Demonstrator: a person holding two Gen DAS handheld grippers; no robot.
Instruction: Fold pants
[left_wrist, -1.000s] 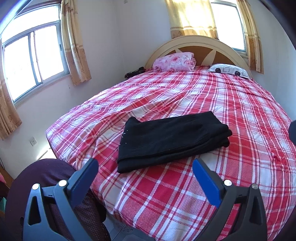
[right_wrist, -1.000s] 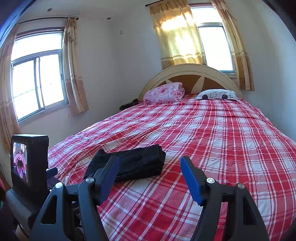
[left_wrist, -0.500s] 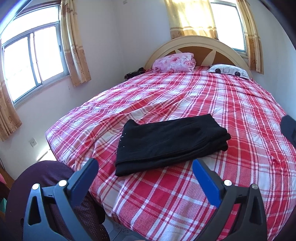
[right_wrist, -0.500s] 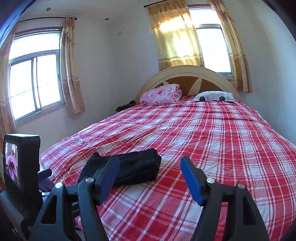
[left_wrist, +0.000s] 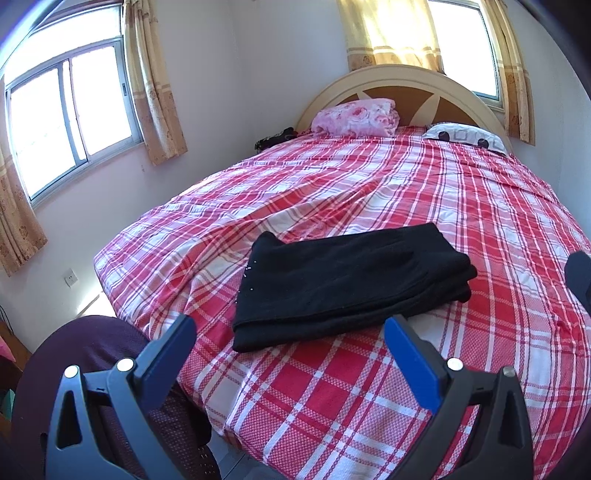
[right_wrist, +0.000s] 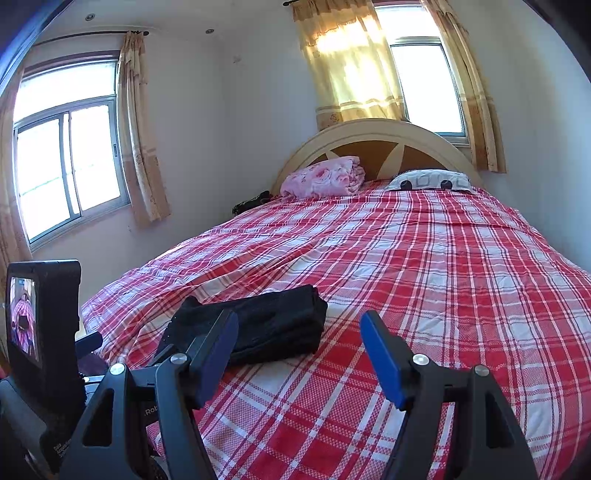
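From my left tool (left_wrist: 284, 347), whose blue pads (left_wrist: 166, 354) stand spread with nothing between them, I see the black pants (left_wrist: 347, 284) folded into a flat stack near the foot of the plaid bed (left_wrist: 406, 192), apart from both tools. My right tool (right_wrist: 299, 343) is spread and empty too, the pants (right_wrist: 273, 325) lying just beyond its left pad. A pink blanket (right_wrist: 321, 177) and pillow (right_wrist: 430, 181) sit by the headboard (right_wrist: 373, 136).

Pink floral blanket (left_wrist: 355, 117) and patterned pillow (left_wrist: 466, 136) lie by the headboard (left_wrist: 399, 75).
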